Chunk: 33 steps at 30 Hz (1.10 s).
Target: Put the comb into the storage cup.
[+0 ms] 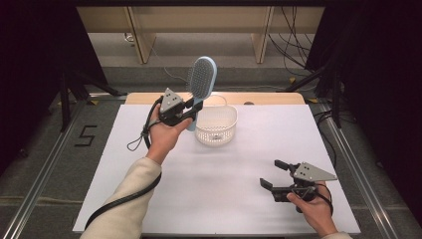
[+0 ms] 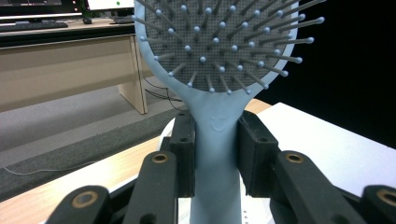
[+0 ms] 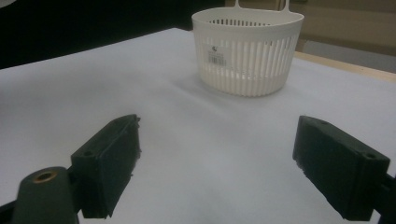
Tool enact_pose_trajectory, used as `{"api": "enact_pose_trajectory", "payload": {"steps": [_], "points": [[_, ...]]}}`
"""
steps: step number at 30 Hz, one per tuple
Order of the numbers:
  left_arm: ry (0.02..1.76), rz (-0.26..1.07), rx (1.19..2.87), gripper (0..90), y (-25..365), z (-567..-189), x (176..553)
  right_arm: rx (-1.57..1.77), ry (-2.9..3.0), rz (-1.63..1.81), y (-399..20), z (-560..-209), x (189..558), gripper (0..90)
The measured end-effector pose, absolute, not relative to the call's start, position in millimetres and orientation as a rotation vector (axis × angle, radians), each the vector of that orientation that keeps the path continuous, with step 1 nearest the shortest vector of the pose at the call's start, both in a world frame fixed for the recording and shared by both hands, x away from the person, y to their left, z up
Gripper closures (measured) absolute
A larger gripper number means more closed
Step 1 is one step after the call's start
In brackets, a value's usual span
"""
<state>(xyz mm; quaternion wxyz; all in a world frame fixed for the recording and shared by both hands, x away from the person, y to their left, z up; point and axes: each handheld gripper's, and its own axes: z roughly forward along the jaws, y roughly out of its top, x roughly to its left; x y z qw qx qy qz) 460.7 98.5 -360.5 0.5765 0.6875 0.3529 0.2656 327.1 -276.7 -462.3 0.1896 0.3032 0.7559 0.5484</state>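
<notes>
A light blue hairbrush (image 1: 201,79) stands upright in the air, bristle head up, just left of a white slatted basket (image 1: 216,124). My left gripper (image 1: 191,110) is shut on the hairbrush's handle (image 2: 215,154); in the left gripper view both black pads press the handle below the bristled head (image 2: 219,42). Its lower end hangs beside the basket's left wall. My right gripper (image 1: 273,173) rests low at the front right of the table, jaws wide open with nothing between them, pointing toward the basket (image 3: 246,51).
A white sheet (image 1: 224,169) covers the table, with a wooden strip (image 1: 268,98) along its far edge. Wooden bench legs and loose cables stand beyond the table. Black cables trail from both grippers.
</notes>
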Motion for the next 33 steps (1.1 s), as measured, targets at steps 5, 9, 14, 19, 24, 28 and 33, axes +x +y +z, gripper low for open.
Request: {"api": "enact_pose_trajectory", "payload": {"steps": [5, 9, 14, 19, 24, 28, 33], "points": [[0.824, 0.621, 1.610, 69.7, 97.2, -359.3, 461.5, 0.856, 2.123, 1.544, -276.7, -462.5, 327.3, 15.5], [0.820, 0.618, 1.611, 69.8, 95.5, -358.8, 461.9, 0.857, 2.123, 1.546, -276.7, -462.5, 327.3, 15.5], [0.816, 0.616, 1.613, 69.7, 93.3, -358.0, 463.4, 0.859, 2.122, 1.548, -277.1, -462.5, 327.5, 15.5], [0.815, 0.616, 1.609, 69.8, 92.6, -356.5, 463.7, 0.860, 2.121, 1.549, -277.2, -462.4, 327.4, 15.5], [0.815, 0.614, 1.612, 69.7, 91.5, -355.9, 465.1, 0.860, 2.120, 1.548, -277.5, -462.0, 327.1, 15.5], [0.815, 0.610, 1.609, 69.8, 90.3, -356.4, 465.8, 0.859, 2.121, 1.549, -277.3, -462.1, 327.2, 15.5], [0.817, 0.609, 1.611, 69.8, 89.0, -356.9, 467.2, 0.860, 2.119, 1.550, -277.4, -462.1, 327.3, 15.5]]}}
